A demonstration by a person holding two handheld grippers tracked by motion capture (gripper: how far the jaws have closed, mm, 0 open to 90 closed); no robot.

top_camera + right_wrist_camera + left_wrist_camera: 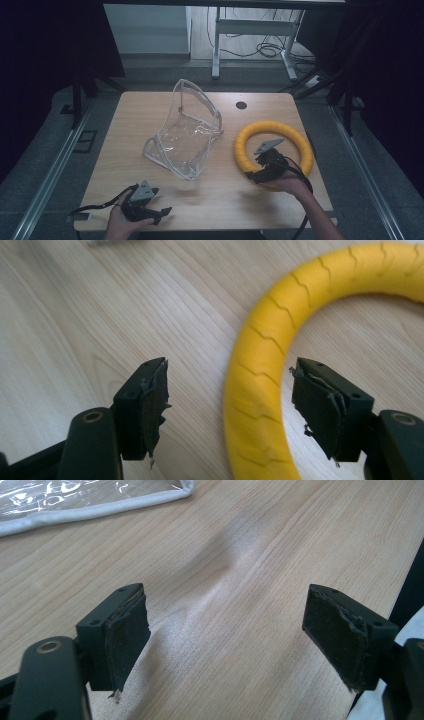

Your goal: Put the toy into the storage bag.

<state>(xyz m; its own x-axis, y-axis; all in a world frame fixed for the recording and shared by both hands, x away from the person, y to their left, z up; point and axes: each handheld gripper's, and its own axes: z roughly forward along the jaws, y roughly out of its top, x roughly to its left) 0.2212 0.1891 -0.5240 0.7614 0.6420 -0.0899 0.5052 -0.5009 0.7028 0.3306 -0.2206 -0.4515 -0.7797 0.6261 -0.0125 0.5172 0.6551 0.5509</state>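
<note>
this looks like a lab or test room set up for recording. a small wooden surface (150,210) with a cable hole (241,105) stands alone on a grey floor (45,165), hemmed in by black curtains (45,45) on both sides. metal rails (47,185) run along the floor beside it. behind it is the white frame of a desk (250,27), with loose cables (267,49) and a power strip (312,80) lying on the floor beneath it.
</note>
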